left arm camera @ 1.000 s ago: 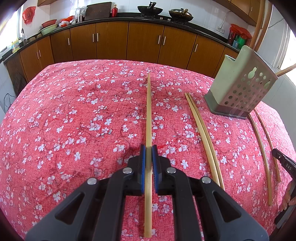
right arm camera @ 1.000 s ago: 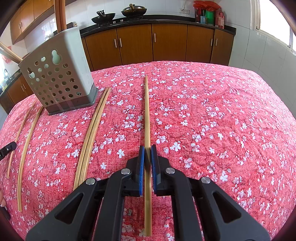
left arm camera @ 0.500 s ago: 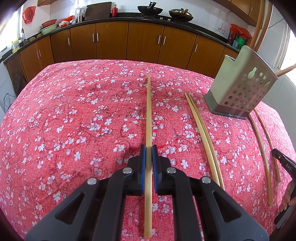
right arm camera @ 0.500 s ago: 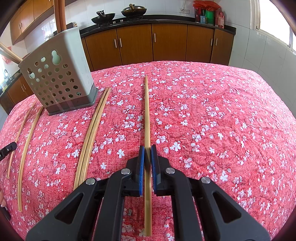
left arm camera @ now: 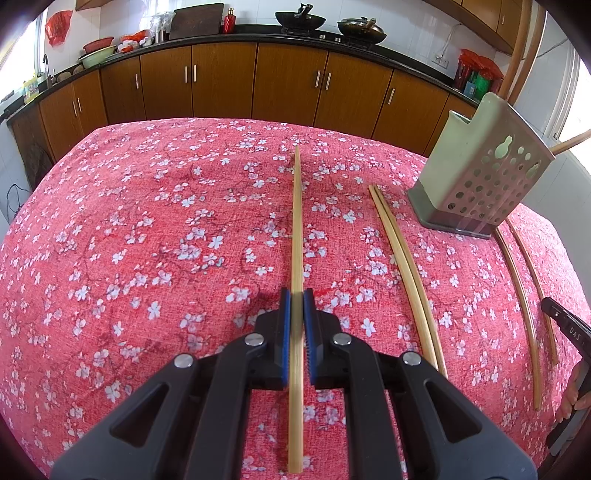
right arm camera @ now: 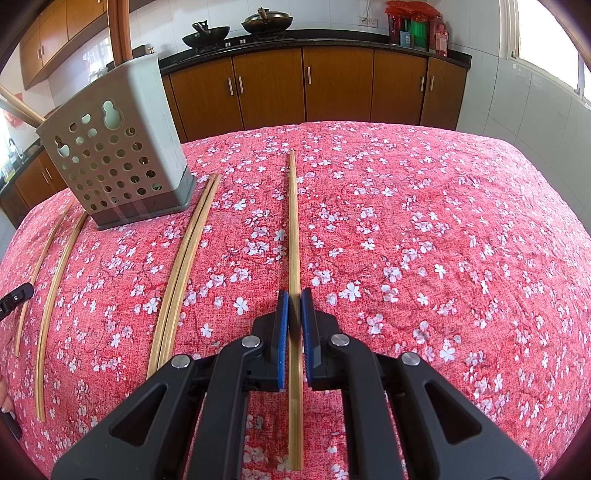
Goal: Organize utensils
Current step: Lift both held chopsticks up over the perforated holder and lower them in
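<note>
My left gripper (left arm camera: 296,295) is shut on a bamboo chopstick (left arm camera: 296,221) that points straight ahead over the red floral tablecloth (left arm camera: 147,240). My right gripper (right arm camera: 294,297) is shut on another bamboo chopstick (right arm camera: 293,221), also pointing ahead. A grey perforated utensil holder (left arm camera: 480,177) stands at the right of the left wrist view and at the left of the right wrist view (right arm camera: 118,162). A pair of chopsticks (left arm camera: 402,266) lies beside it, also in the right wrist view (right arm camera: 184,266). Two more separate chopsticks (left arm camera: 524,295) lie past the holder, seen too in the right wrist view (right arm camera: 51,288).
Brown kitchen cabinets (left arm camera: 221,85) with a black counter run behind the table. Woks (right arm camera: 236,29) sit on the stove. Wooden handles (right arm camera: 120,29) stick up from the holder. The other gripper's black edge (left arm camera: 569,328) shows at far right.
</note>
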`<state>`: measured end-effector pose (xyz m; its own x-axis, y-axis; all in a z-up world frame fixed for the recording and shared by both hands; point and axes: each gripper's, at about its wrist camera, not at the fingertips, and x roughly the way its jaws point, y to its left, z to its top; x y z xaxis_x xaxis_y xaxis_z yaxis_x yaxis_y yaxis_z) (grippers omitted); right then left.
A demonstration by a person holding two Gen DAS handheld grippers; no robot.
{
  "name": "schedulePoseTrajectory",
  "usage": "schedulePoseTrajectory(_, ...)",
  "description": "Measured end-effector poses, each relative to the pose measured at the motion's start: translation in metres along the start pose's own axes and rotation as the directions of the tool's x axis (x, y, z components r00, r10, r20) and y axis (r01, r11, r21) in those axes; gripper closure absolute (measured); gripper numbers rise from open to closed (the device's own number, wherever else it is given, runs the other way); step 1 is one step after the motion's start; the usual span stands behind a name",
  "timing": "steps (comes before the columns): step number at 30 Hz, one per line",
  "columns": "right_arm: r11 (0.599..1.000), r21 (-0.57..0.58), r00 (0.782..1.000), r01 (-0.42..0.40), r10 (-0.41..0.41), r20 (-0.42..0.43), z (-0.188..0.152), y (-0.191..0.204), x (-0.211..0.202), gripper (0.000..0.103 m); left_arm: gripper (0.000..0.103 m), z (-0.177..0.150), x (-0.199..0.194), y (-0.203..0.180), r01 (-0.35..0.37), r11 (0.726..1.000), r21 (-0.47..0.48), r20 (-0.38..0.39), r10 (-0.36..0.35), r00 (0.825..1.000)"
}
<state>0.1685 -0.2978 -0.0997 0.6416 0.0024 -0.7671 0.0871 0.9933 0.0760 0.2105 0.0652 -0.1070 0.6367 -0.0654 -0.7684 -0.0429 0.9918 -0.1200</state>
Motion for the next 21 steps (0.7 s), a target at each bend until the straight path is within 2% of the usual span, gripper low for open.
schedulePoseTrajectory(16,1.000,-0.001,1.000,-0.026,0.026,-0.006,-0.014,-0.003,-0.015,0.095,0.094,-0.017,-0.017,-0.016,-0.052,0.992,0.112,-0.012,0.054,0.998)
schedulePoseTrajectory(19,0.999,0.013,0.998,-0.040,0.039,0.049,-0.009,-0.005,-0.032,0.095,0.094,-0.011,-0.033,-0.012,-0.044,0.993,0.110,0.025,0.042,0.999)
schedulePoseTrajectory(21,0.999,0.012,0.993,-0.042,0.041,0.108,0.001,-0.006,-0.049,0.095,0.094,-0.001,-0.052,-0.013,-0.035,0.994,0.104,0.076,0.027,0.997)
